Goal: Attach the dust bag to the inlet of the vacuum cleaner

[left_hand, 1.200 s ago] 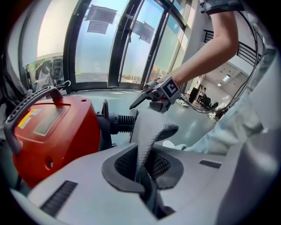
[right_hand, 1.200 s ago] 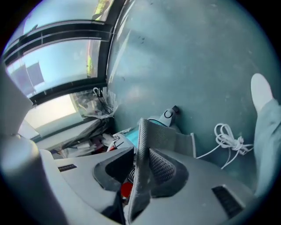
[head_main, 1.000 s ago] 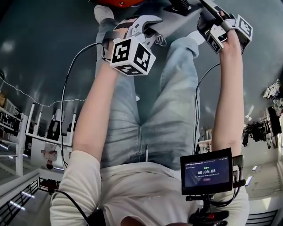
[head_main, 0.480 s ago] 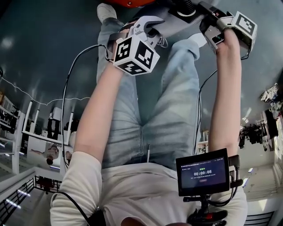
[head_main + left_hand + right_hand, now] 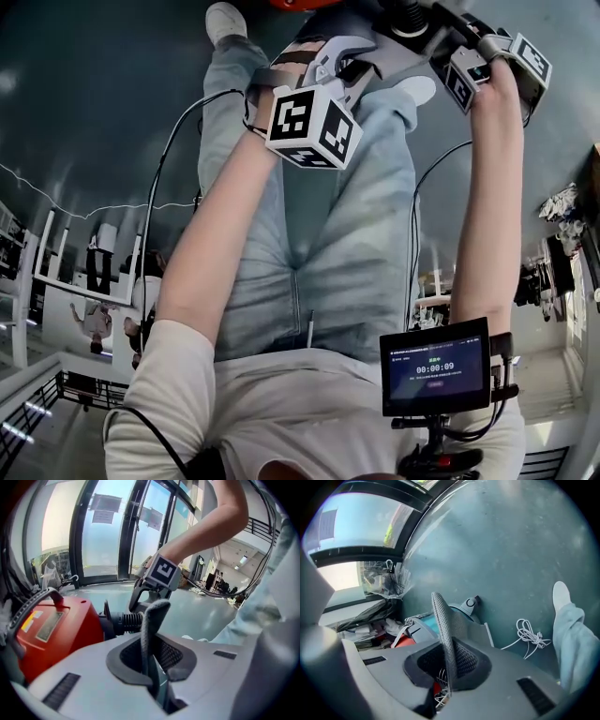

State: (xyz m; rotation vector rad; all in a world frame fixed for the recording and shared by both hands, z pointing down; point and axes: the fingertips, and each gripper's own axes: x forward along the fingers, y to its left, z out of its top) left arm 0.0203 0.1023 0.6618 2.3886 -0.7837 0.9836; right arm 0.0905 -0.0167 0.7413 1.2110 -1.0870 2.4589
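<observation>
Hovering by the vacuum cleaner [image 5: 61, 630], left gripper [image 5: 157, 605] and right gripper [image 5: 438, 598] have jaws pressed together, holding nothing visible; bag apparently not attached yet.

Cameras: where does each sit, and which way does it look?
Left gripper view: rides on the left gripper, faces along its shut jaws toward the red vacuum cleaner; the right forearm shows.
Right gripper view: rides on the right gripper, faces along its shut jaws at the floor and a white cord; a jeans leg shows.
Head view: on the person's head, faces steeply down at jeans, both forearms, both grippers.
Shared: left gripper view and head view both show the right gripper.
</observation>
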